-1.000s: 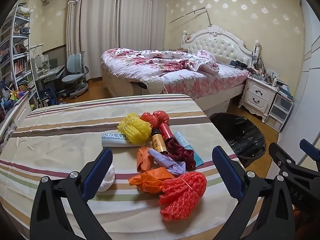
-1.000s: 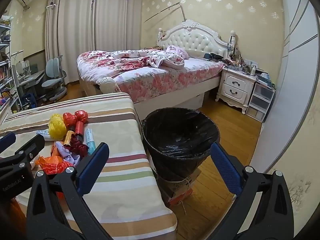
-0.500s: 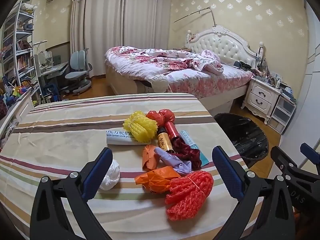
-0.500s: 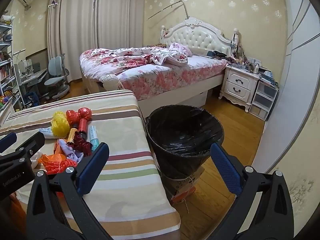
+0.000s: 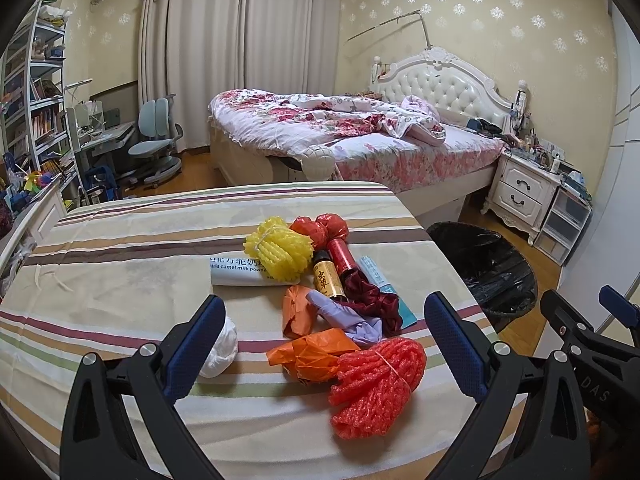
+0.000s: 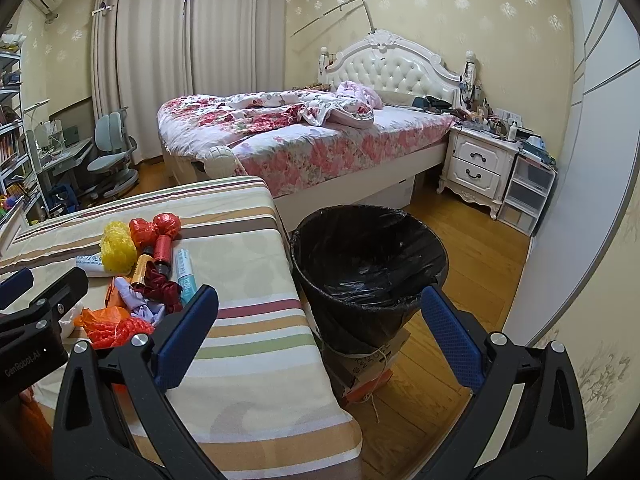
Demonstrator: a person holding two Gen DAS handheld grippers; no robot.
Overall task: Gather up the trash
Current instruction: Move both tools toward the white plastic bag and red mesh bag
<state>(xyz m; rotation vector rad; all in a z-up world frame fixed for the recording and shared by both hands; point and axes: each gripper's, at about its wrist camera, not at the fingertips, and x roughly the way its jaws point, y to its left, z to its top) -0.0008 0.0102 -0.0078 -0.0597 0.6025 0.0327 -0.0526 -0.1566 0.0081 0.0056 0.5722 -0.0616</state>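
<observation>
A pile of trash lies on the striped table [image 5: 120, 272]: a red foam net [image 5: 376, 388], an orange wrapper [image 5: 316, 356], a yellow foam net [image 5: 280, 252], a gold bottle [image 5: 328, 280], a white tube [image 5: 240, 274] and a white crumpled wad [image 5: 218, 346]. My left gripper [image 5: 324, 344] is open and empty, hovering just short of the pile. My right gripper [image 6: 318, 338] is open and empty, held before the black-lined trash bin [image 6: 368, 268] beside the table's right edge. The bin also shows in the left wrist view [image 5: 488, 268].
A bed [image 6: 304, 136] with a flowered cover stands behind the table. A white nightstand [image 6: 476, 168] and plastic drawers [image 6: 524, 196] stand at the right wall. A desk and chair [image 5: 156, 148] and shelves [image 5: 32, 92] are at the left. Wood floor surrounds the bin.
Both grippers have shifted slightly, so the pile and bin sit a little further right in view. Both stay open and empty.
</observation>
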